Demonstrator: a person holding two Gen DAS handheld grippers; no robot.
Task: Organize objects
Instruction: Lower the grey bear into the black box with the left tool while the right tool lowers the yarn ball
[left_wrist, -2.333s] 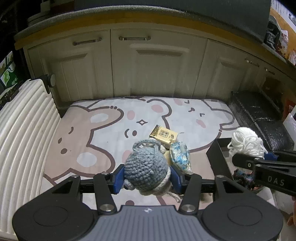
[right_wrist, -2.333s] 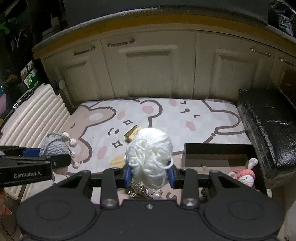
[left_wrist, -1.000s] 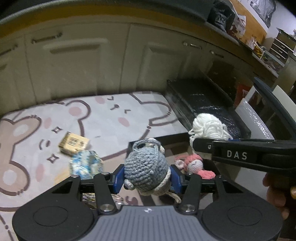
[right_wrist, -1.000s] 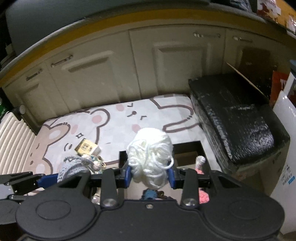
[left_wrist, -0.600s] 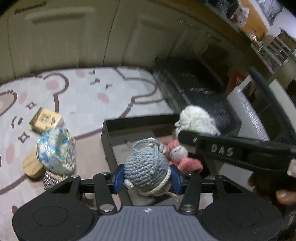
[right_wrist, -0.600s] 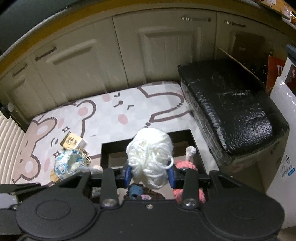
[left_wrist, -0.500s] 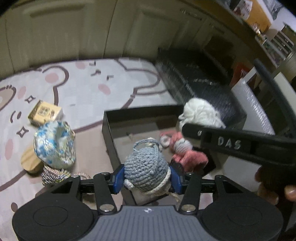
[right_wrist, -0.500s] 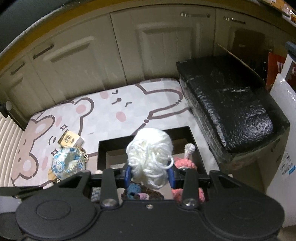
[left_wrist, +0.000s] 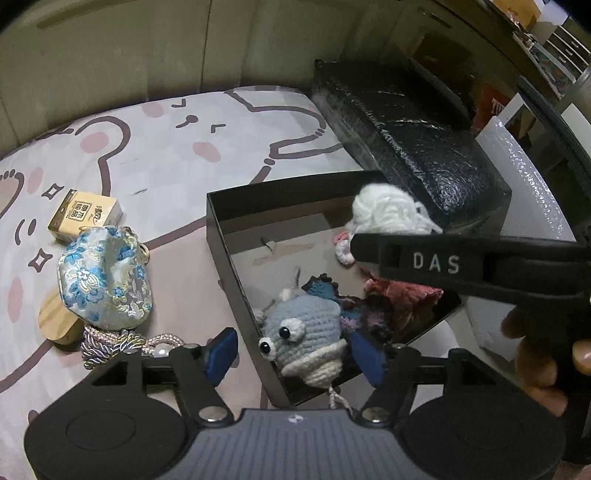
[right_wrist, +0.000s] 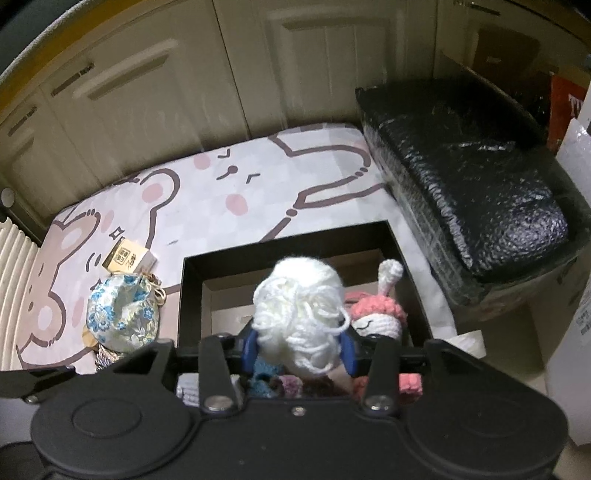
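Both claws are over the black box (left_wrist: 236, 280) and their jaws are opening.

The left claw (left_wrist: 295, 356) is wide apart, and the grey crochet toy (left_wrist: 301, 332) lies free between its blue pads (left_wrist: 221, 354), inside the box at the near corner, touching neither pad. The right claw (right_wrist: 299, 347) is only a little apart, and the white yarn ball (right_wrist: 301, 317) sits between its pads, just above the box. Behind the ball, inside the box, lies a pink crochet bunny (right_wrist: 376, 314). To the left of both claws, outside the box on the bear-print mat (left_wrist: 166, 147), lie a blue floral pouch (left_wrist: 105, 277) and a small gold packet (left_wrist: 85, 216).
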